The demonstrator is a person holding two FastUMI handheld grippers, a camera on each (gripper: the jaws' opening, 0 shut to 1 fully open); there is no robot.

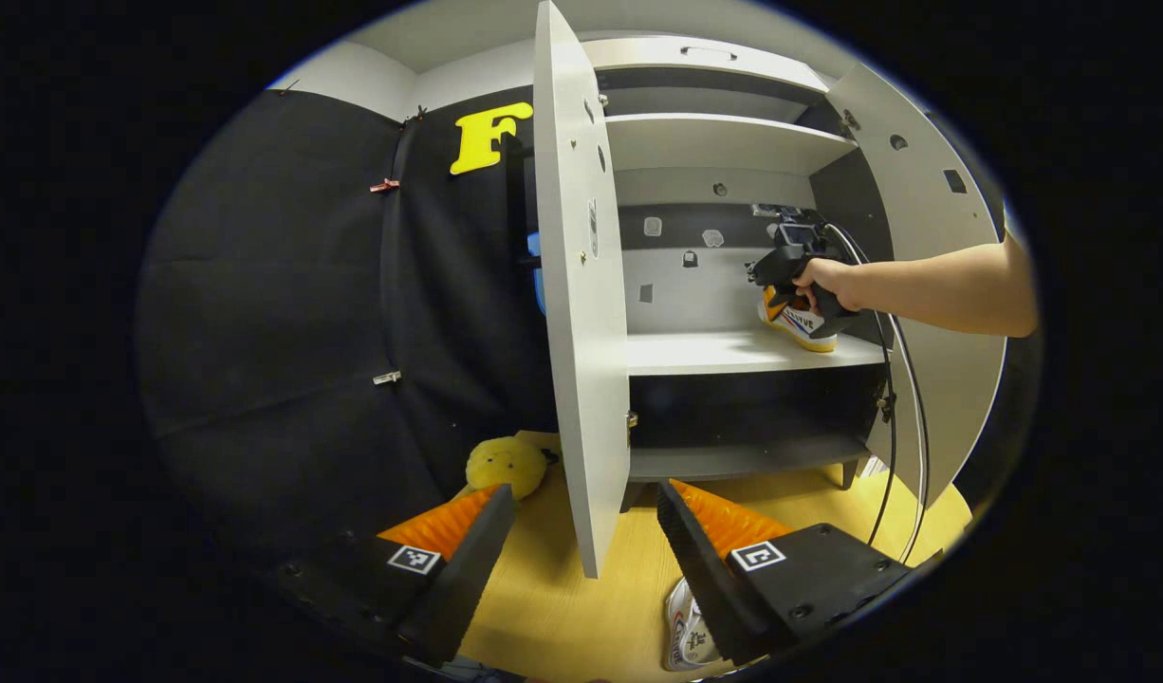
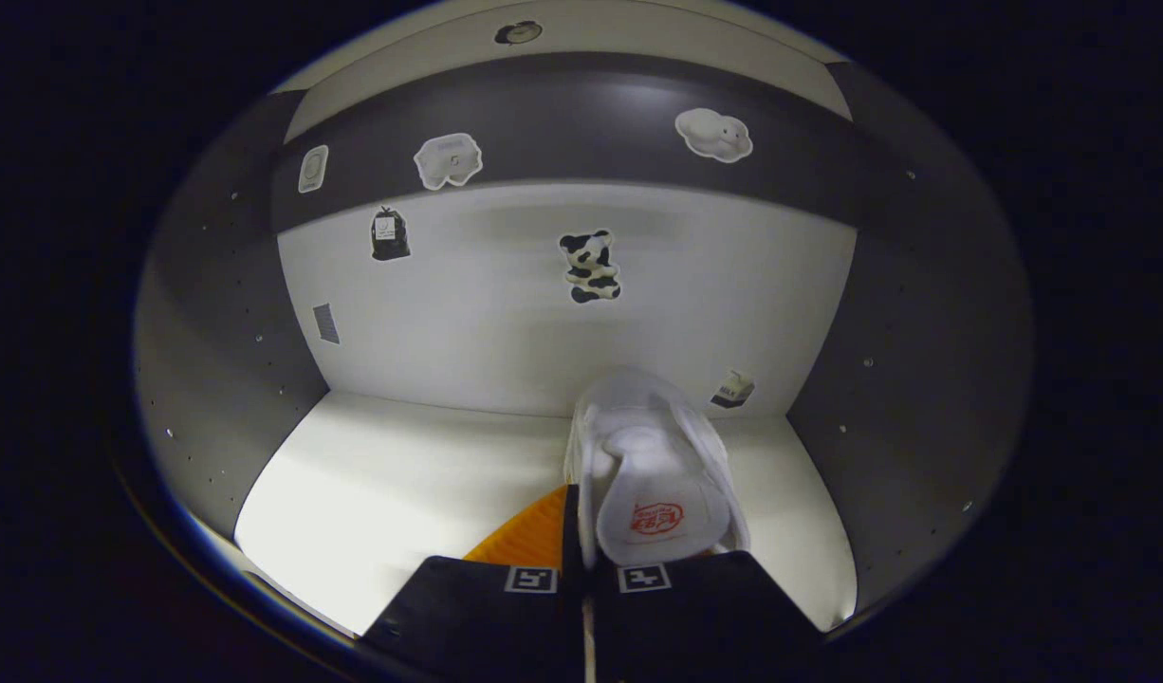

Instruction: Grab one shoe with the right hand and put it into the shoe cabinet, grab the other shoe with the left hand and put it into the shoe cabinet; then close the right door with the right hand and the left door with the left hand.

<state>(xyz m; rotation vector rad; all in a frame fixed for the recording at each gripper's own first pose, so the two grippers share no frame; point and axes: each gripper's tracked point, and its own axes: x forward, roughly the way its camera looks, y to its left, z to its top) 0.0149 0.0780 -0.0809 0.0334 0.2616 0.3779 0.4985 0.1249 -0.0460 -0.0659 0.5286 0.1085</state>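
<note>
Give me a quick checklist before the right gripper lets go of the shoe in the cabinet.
1. Shoe over the shelf: ok.
2. Shoe resting flat on the shelf: cannot tell.
3. Right gripper clamped on the shoe: ok.
4. Both doors open, left door and right door: ok.
5. Left gripper open for the second shoe on the floor: ok.

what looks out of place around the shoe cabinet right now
Two things. A yellow plush toy lies on the floor against the booth wall, behind the open left door. The second shoe is on the floor by the left gripper, which hangs open.
</note>
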